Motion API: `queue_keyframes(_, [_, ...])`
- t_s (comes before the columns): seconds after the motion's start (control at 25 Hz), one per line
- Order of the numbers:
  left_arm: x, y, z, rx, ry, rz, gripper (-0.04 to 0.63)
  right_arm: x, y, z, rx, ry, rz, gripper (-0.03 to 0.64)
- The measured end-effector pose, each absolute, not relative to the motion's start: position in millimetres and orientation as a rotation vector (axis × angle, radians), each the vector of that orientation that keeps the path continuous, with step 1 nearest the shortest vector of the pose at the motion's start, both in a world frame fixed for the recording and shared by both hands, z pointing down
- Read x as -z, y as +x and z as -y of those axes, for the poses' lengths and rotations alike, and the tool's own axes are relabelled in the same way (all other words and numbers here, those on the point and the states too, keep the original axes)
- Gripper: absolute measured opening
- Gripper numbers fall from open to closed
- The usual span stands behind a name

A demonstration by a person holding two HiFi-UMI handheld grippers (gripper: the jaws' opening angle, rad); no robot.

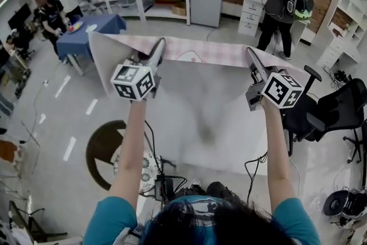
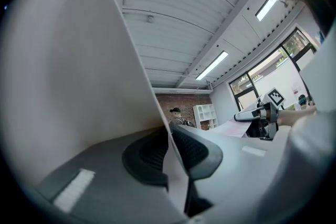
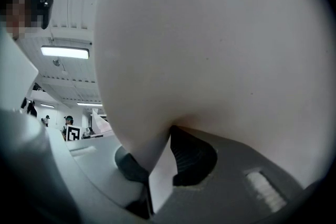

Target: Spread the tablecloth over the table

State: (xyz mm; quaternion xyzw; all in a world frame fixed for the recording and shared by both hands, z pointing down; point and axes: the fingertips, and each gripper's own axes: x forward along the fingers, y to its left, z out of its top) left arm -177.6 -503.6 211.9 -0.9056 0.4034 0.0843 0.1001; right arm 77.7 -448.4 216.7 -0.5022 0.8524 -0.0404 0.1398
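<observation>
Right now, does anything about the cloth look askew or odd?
Yes. The tablecloth, pinched by the left gripper and right gripper, has its far edge folded over: a pink checked strip shows there, the rest plain white.

Tablecloth pale grey, its far strip pink-checked; distant table's cloth dark blue.
</observation>
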Motion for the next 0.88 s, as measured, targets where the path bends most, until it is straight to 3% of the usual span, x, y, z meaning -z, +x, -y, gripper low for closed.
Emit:
queue_keyframes(0.4, [-144, -91, 610, -0.301, -2.728, -1.031, 0.049, -159, 160, 541, 0.069, -1.507, -2.392, 0.038])
queue_keyframes(0.88, [-134, 50, 757, -0.324, -2.731, -0.923, 0.04, -170, 296, 676, -0.025, -1.649, -2.318, 0.041])
